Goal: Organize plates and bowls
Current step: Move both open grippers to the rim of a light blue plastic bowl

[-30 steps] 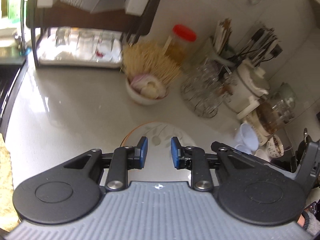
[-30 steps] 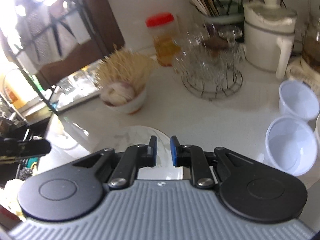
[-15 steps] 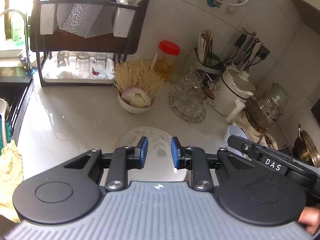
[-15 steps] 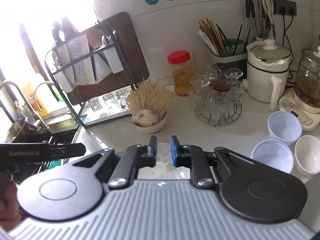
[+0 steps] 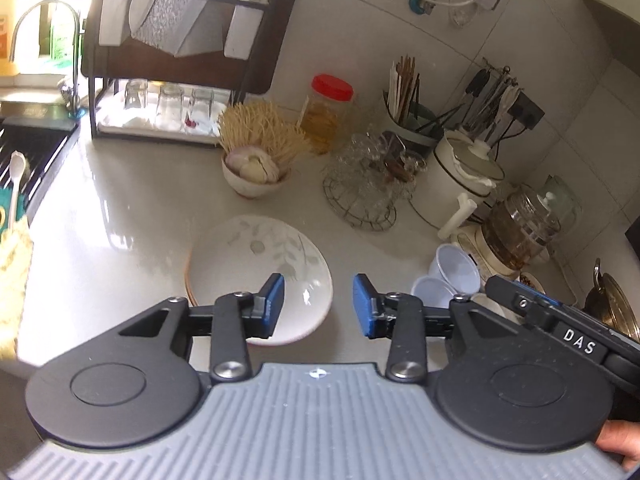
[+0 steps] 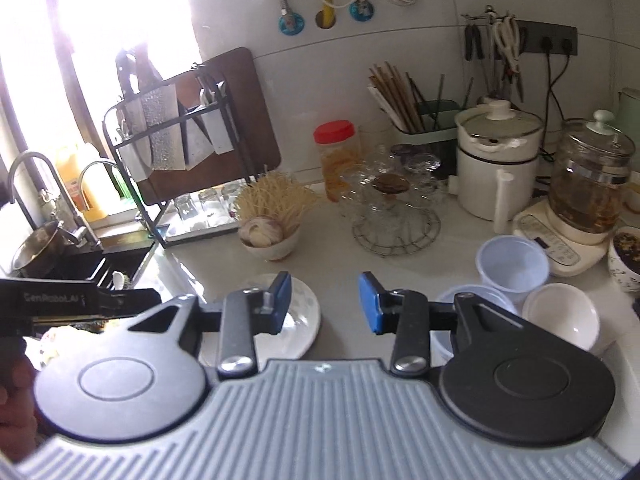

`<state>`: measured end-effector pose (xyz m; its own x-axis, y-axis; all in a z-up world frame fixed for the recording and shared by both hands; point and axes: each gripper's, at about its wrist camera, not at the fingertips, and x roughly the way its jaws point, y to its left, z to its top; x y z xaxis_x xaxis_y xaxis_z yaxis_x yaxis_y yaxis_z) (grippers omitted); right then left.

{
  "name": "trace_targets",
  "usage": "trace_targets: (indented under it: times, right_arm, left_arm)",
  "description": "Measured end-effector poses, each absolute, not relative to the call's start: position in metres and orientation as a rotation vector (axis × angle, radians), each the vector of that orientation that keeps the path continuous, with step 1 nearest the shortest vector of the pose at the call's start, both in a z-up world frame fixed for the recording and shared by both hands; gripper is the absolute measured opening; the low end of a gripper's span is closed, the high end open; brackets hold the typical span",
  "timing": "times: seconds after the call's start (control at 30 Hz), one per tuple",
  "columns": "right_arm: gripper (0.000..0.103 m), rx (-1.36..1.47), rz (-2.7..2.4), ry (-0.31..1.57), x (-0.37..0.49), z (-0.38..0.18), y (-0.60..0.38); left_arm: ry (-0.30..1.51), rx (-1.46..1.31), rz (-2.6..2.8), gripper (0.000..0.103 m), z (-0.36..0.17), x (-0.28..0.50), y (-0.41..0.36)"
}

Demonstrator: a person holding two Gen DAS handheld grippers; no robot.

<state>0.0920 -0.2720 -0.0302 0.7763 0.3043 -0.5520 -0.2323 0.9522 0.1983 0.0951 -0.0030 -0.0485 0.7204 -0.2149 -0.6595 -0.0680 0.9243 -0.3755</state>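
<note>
Both views have drawn back and upward since the earlier frames, so far more of the bench (image 5: 120, 240) shows, and both pairs of jaws have just been opening with nothing between them. Across that pale bench, the dish rack (image 5: 180, 60) stands at the upper left of the left view. A white pot (image 6: 496, 160) and a glass kettle (image 6: 592, 180) sit at the right of the right view. Lower centre in the left view lies the leaf-patterned plate (image 5: 260, 264); an orange rim shows under its left edge, possibly a second plate beneath. Just above it is a small bowl of garlic (image 5: 252, 172). At the right of the right view, plastic cups (image 6: 514, 264) and a white bowl (image 6: 560, 316) cluster near the kettle. The left hand-held gripper (image 5: 319, 306) hangs partly open above the plate's right edge, holding nothing. The right hand-held gripper (image 6: 325, 304) is likewise partly open and empty, between plate and cups.
</note>
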Motion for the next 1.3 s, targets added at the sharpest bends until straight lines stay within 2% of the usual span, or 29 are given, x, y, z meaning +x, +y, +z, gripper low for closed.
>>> trace_targets:
  times: [0.13,0.23,0.3,0.43,0.5,0.57,0.73,1.3]
  right_arm:
    - [0.041,0.123,0.284,0.636,0.081,-0.036,-0.294]
    - [0.041,0.120,0.266,0.650,0.075,-0.043,-0.307]
    - [0.058,0.127,0.249,0.657,0.071,-0.047,-0.316]
    - [0.070,0.152,0.225,0.677,0.066,-0.056,-0.335]
    - [0.087,0.179,0.198,0.682,0.065,-0.060,-0.345]
    - [0.093,0.201,0.168,0.684,0.068,-0.063,-0.355]
    - [0.093,0.255,0.112,0.730,0.081,-0.077,-0.374]
    - [0.092,0.457,-0.015,0.873,0.134,-0.134,-0.403]
  left_arm:
    - [0.790,-0.399,-0.078,0.052,-0.056,0.085,-0.026]
    - [0.814,-0.386,-0.084,0.054,-0.060,0.082,-0.045]
    - [0.827,-0.376,-0.090,0.054,-0.064,0.082,-0.056]
    - [0.859,-0.354,-0.105,0.055,-0.070,0.087,-0.077]
    - [0.873,-0.346,-0.121,0.058,-0.073,0.092,-0.085]
    - [0.883,-0.329,-0.127,0.063,-0.075,0.099,-0.093]
    - [0.914,-0.306,-0.120,0.080,-0.082,0.125,-0.109]
    - [1.042,-0.263,-0.276,0.080,-0.144,0.236,-0.155]
